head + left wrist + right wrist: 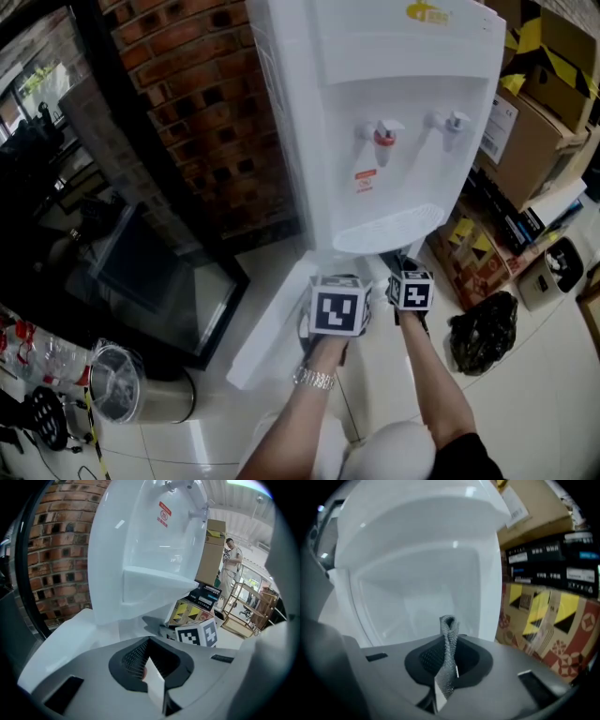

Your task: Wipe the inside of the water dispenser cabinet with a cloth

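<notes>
The white water dispenser (375, 122) stands against the brick wall, its lower cabinet door (267, 323) swung open to the left. My left gripper (337, 281) is low in front of the cabinet beside the door (56, 639); its jaws (154, 681) are shut with nothing showing between them. My right gripper (398, 267) sits just to the right, level with it. In the right gripper view the gripper (445, 677) is shut on a strip of grey cloth (449, 639) that sticks up in front of the white cabinet interior (417, 588).
A brick wall (197, 103) and a black-framed glass panel (159, 281) are on the left. Cardboard boxes (534, 131), a black bag (483, 333) and a small white appliance (553, 272) crowd the right. A clear bin (117, 380) stands bottom left. A person (232, 559) stands far off.
</notes>
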